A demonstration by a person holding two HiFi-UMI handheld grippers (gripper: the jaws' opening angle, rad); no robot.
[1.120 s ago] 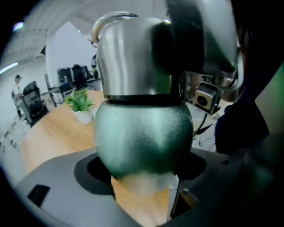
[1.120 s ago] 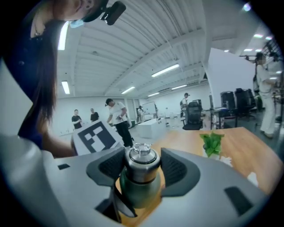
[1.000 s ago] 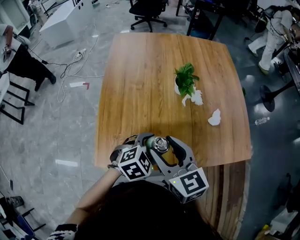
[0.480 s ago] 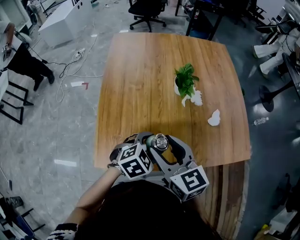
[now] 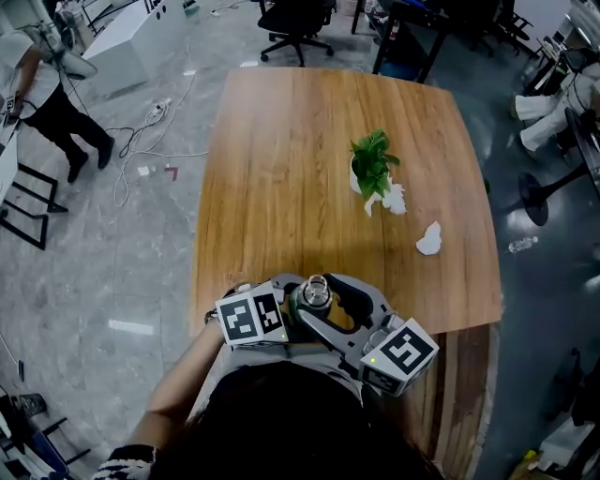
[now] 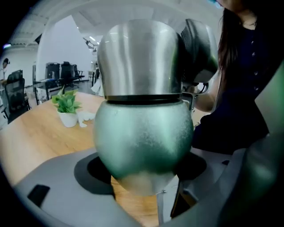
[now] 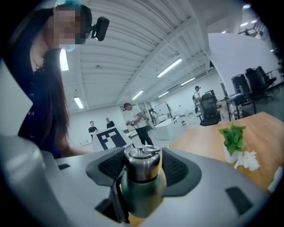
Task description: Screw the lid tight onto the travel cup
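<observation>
The travel cup stands at the table's near edge; its green body fills the left gripper view, with the steel lid sitting on top. My left gripper is shut on the green body. In the right gripper view the steel lid sits between two black pads, so my right gripper is shut on it, with the green body below. From the head view the lid shows from above, the left gripper coming from the left and the right gripper from the right.
A small potted plant and a crumpled white paper lie farther back on the wooden table. The cup is close to the table's front edge. An office chair stands beyond the table, and people stand in the background.
The right gripper has swung round the lid, its marker cube moving right and up. The left gripper's cube has shifted left and turned. The cup stays in the same spot.
</observation>
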